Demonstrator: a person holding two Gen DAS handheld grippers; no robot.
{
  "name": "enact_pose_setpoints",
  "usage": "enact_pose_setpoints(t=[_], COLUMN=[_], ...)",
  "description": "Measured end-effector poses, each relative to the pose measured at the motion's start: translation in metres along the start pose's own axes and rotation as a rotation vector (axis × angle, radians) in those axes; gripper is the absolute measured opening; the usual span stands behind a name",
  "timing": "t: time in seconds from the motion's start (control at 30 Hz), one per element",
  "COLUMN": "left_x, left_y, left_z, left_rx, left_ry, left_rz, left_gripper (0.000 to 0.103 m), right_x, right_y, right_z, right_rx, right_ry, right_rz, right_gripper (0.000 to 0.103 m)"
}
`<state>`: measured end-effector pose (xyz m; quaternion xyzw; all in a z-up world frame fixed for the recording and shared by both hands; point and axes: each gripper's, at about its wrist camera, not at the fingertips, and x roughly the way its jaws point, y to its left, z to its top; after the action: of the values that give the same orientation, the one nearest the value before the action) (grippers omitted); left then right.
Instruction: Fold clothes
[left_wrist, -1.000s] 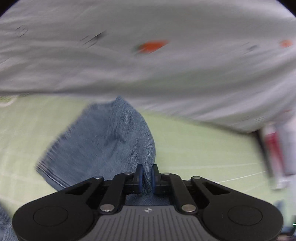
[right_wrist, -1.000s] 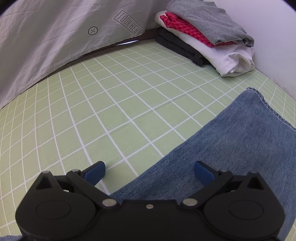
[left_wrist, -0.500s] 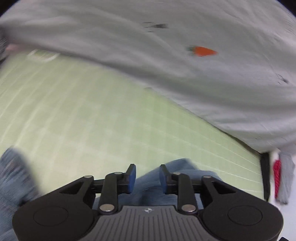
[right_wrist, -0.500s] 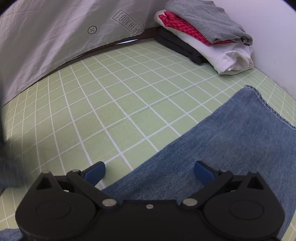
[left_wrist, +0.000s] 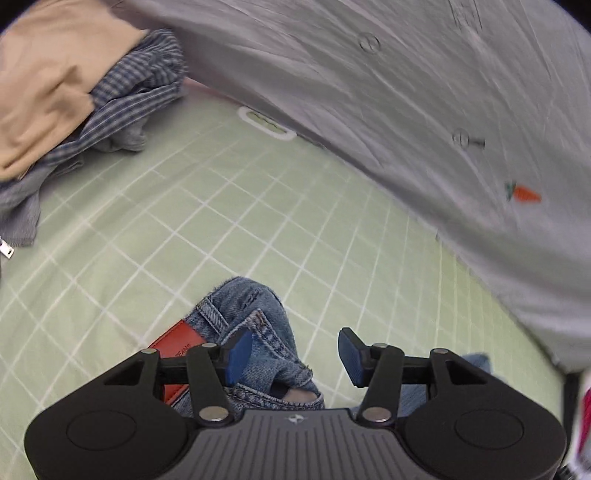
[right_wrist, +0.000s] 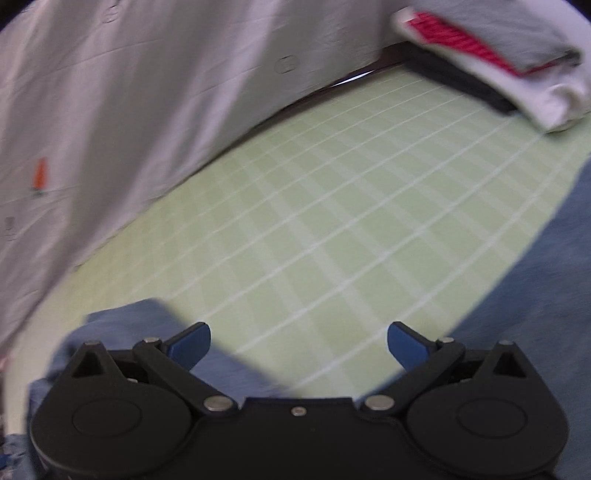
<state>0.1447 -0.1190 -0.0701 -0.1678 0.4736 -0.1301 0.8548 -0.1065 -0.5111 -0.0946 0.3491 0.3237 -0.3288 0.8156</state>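
Blue jeans lie on the green gridded mat, waistband bunched, with a red leather patch showing. My left gripper is open and empty just above the waistband. In the right wrist view the jeans lie at the right and lower left. My right gripper is open and empty over bare mat between the two denim parts.
A pile of unfolded clothes, tan and blue-striped, lies at the far left. A stack of folded clothes sits at the far right. A grey sheet with a carrot print hangs along the back.
My left gripper has let go of the jeans and opened, and it now sits over the waistband. My right gripper, open throughout, has swung left.
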Motion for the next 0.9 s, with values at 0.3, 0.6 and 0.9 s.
enact_pose_setpoints(t=[0.3, 0.6, 0.9], left_x=[0.003, 0.017, 0.016], left_y=[0.016, 0.033, 0.035], left_z=[-0.006, -0.016, -0.01], left_rx=[-0.004, -0.097, -0.054], left_ry=[-0.025, 0.007, 0.02], left_rz=[0.111, 0.135, 0.156], left_gripper=[0.064, 0.077, 0.078], right_x=[0.018, 0.013, -0.048], right_y=[0.041, 0.042, 0.006], right_z=[-0.022, -0.023, 0.084], right_rx=[-0.124, -0.171, -0.235], right_ry=[0.132, 0.143, -0.306], right_rz=[0.031, 0.063, -0.194], right_gripper=[0.103, 0.048, 0.016])
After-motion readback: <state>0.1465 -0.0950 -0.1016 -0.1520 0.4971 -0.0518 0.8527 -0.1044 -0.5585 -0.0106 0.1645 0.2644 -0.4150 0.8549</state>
